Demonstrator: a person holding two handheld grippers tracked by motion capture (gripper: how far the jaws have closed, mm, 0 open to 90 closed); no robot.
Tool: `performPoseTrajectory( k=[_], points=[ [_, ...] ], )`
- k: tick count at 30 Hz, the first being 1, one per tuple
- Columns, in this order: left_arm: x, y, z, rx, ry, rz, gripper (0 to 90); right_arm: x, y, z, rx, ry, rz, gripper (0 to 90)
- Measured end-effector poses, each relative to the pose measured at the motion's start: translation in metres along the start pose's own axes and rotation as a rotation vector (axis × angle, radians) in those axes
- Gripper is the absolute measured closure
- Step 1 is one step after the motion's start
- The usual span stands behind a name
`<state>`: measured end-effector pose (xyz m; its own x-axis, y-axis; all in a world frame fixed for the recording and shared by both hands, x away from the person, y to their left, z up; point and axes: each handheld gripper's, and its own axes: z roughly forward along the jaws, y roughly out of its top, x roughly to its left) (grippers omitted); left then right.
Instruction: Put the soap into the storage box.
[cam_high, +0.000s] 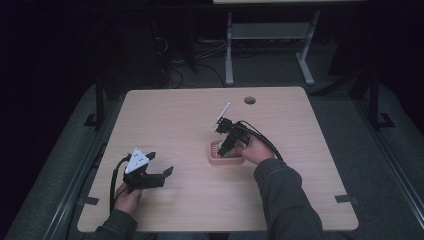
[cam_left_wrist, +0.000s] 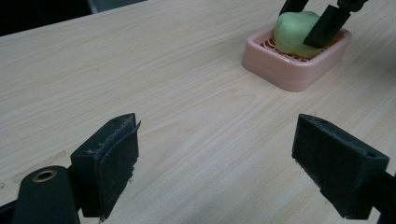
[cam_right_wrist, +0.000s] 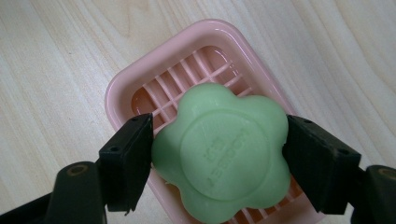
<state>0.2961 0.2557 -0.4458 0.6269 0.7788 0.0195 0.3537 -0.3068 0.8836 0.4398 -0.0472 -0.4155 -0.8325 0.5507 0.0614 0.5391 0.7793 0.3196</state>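
A green flower-shaped soap (cam_right_wrist: 223, 151) sits over the slatted pink soap dish (cam_right_wrist: 125, 88), and my right gripper (cam_right_wrist: 217, 154) is shut on it, a jaw pressed on each side. From above, the right gripper (cam_high: 227, 145) points down into the dish (cam_high: 215, 160) near the table's middle. The left gripper view looks across at the soap (cam_left_wrist: 294, 32) in the dish (cam_left_wrist: 285, 70) at upper right. My left gripper (cam_left_wrist: 215, 158) is open over bare wood, well short of the dish; from above that left gripper (cam_high: 160, 170) hovers at the front left.
The light wooden table (cam_high: 175, 115) has a round cable hole (cam_high: 250, 100) near its far edge. A person's hands and grey sleeves enter from the front. Beyond the table stands a desk frame (cam_high: 230, 55) with cables on a dark floor.
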Motion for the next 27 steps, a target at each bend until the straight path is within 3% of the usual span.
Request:
performPoseTrajectory(
  k=[27],
  points=[
    [-0.001,0.0,-0.001,0.002,-0.001,0.002,14.3,0.0,-0.005,-0.013,-0.043,-0.003,0.012,25.6]
  ],
)
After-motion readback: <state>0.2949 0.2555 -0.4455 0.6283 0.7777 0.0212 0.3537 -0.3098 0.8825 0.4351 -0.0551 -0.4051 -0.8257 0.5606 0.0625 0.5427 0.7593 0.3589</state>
